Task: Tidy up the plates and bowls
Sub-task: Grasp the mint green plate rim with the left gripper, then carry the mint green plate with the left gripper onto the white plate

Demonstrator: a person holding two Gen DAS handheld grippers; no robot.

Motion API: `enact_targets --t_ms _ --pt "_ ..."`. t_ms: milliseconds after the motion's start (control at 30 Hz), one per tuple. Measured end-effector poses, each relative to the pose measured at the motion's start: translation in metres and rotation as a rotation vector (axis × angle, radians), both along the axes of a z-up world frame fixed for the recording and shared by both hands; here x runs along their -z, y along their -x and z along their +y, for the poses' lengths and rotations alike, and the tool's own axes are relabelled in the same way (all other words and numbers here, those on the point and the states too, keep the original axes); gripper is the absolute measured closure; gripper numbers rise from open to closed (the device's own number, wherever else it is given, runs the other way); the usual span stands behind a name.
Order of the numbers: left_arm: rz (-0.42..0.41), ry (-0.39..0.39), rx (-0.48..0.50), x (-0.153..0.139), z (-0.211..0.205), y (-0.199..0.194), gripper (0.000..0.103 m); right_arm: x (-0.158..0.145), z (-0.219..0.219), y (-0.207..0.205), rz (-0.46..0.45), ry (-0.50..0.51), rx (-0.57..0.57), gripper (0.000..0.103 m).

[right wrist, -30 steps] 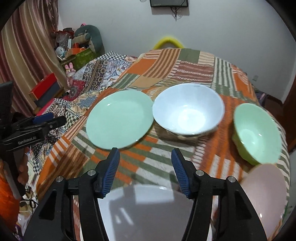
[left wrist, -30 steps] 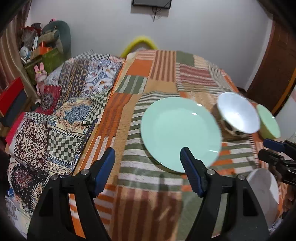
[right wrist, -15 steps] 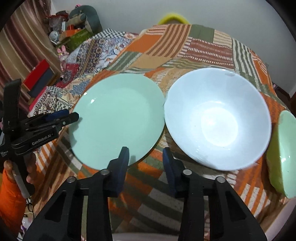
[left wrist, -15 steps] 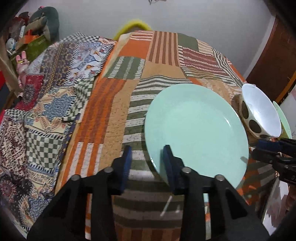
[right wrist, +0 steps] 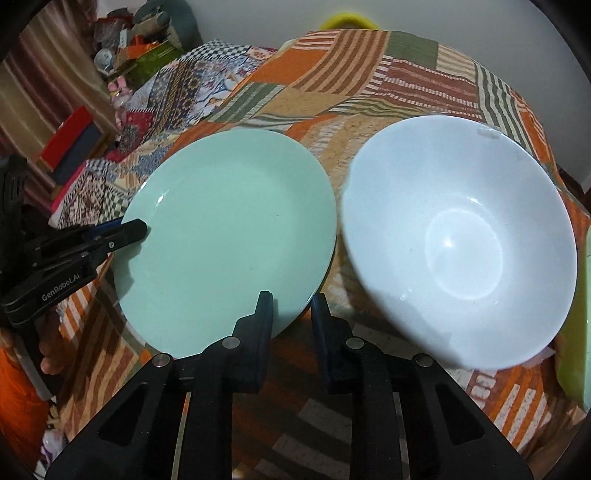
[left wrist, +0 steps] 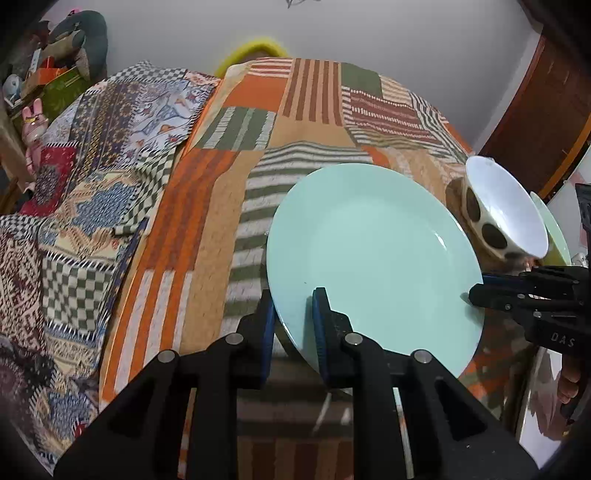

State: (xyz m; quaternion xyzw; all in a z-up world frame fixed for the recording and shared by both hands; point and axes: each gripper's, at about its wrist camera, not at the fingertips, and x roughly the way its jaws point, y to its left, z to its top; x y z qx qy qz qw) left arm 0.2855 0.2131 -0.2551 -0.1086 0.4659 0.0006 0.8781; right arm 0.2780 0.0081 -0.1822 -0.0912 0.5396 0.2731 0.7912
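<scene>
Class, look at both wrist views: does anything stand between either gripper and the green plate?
Nothing visible does. The left gripper has its fingers astride the green plate rim, one above and one below. The right gripper straddles the rim on its side. The white bowl sits beside the plate, not between.

Desk covered by striped patchwork cloth, orange, green and brown. Left of cloth: patterned quilt, checks and florals. Beyond quilt: pink toy rabbit, green box, red box. Behind cloth: yellow chair back, white wall.
</scene>
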Motion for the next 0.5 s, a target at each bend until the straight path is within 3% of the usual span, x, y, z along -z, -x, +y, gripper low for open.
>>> enact_targets --t_ms 333,500 --pt "0.047 0.028 -0.002 0.003 0.004 0.059 0.083 0.000 0.006 0.036 0.050 0.018 -0.139 0.083" --pt "0.054 0.010 -0.009 0.003 0.001 0.062 0.082 -0.001 0.011 0.018 0.037 0.018 -0.103 0.083"
